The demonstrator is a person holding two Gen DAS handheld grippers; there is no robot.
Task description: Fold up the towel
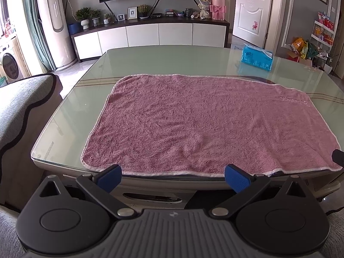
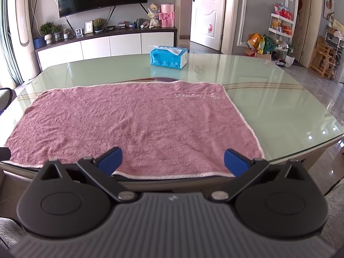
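A pink towel (image 1: 204,124) with a white hem lies spread flat on the glass table (image 1: 172,60), its near edge along the table's front rim. My left gripper (image 1: 173,177) is open just in front of that near hem, toward the towel's left half, blue pads (image 1: 109,177) wide apart and holding nothing. The same towel (image 2: 133,124) fills the right wrist view. My right gripper (image 2: 173,161) is open at the near hem close to the towel's right corner, with nothing between its fingers. A dark tip of the other gripper shows at each view's side edge.
A blue tissue box (image 2: 168,58) stands on the table (image 2: 279,107) beyond the towel. A grey upholstered seat (image 1: 23,111) is left of the table. A white TV cabinet (image 1: 150,34) lines the far wall, and a door and shelves stand at the right.
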